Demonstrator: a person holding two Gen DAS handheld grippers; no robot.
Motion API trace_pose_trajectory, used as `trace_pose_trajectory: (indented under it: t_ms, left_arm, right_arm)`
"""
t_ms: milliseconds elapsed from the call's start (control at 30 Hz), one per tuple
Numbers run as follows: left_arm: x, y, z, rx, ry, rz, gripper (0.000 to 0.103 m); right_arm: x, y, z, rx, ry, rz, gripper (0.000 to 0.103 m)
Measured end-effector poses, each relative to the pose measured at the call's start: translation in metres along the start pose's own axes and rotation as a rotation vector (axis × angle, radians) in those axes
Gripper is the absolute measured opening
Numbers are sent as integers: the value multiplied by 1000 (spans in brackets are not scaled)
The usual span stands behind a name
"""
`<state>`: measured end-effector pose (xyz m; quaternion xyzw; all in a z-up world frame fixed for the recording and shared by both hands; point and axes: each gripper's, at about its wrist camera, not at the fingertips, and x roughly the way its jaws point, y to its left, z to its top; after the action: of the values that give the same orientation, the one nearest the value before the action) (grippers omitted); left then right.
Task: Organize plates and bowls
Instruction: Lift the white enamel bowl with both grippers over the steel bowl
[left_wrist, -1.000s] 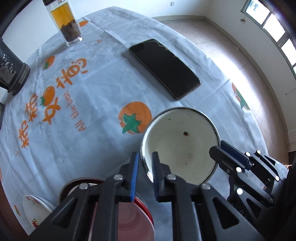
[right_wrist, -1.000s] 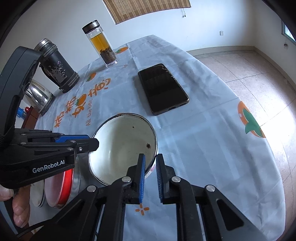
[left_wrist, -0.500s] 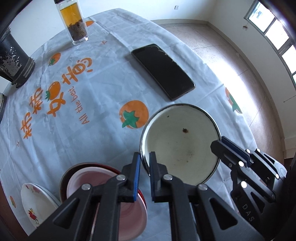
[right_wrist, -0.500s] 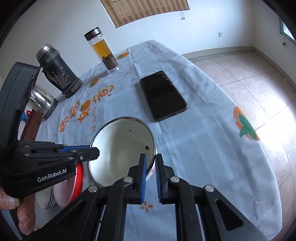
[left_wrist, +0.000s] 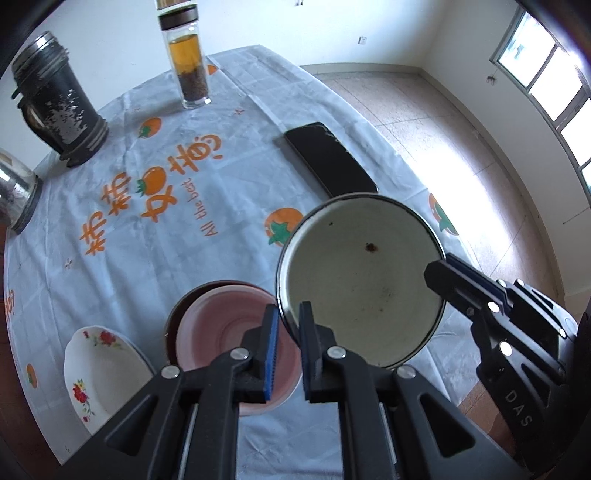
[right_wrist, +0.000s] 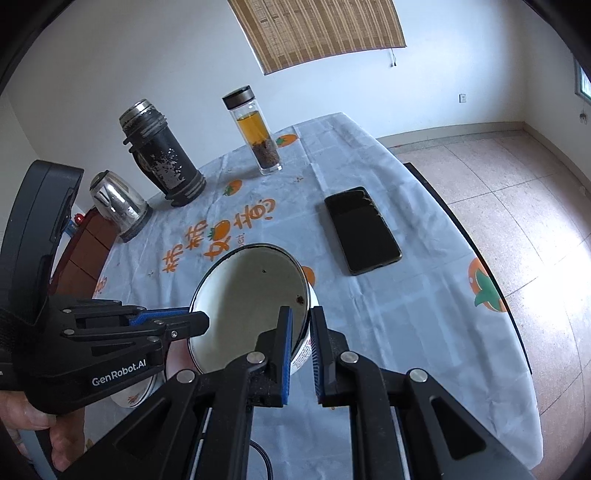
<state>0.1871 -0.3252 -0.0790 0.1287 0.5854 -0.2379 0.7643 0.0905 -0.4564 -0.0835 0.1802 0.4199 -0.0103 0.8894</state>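
Observation:
A white enamel bowl (left_wrist: 362, 280) with a dark rim is held in the air above the table, tilted. My left gripper (left_wrist: 286, 321) is shut on its left rim. My right gripper (right_wrist: 301, 325) is shut on its right rim; the bowl (right_wrist: 247, 299) also shows in the right wrist view. Below and left of it a pink bowl (left_wrist: 229, 332) sits inside a dark red one. A white flowered plate (left_wrist: 99, 369) lies further left on the table.
A black phone (left_wrist: 330, 160) lies on the orange-printed tablecloth (left_wrist: 129, 258) beyond the bowl. A glass tea bottle (left_wrist: 186, 66), a black flask (left_wrist: 55, 107) and a steel kettle (right_wrist: 118, 203) stand at the far side. The table edge drops off to the right.
Both grippers have lifted the white bowl up off the table, still shut on its rim. The pink bowl and flowered plate have come further into view below it.

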Motion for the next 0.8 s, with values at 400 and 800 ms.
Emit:
trace_pose_trajectory:
  t_ms: [400,800]
  left_arm:
    - [-31,32,-30,-92,-41,32,8]
    - [-30,58,-53,-176,-26,67,8]
  right_arm:
    - [-9,41,-3,-82,3,70,11]
    - [6,70,-10,-149,46,116,11]
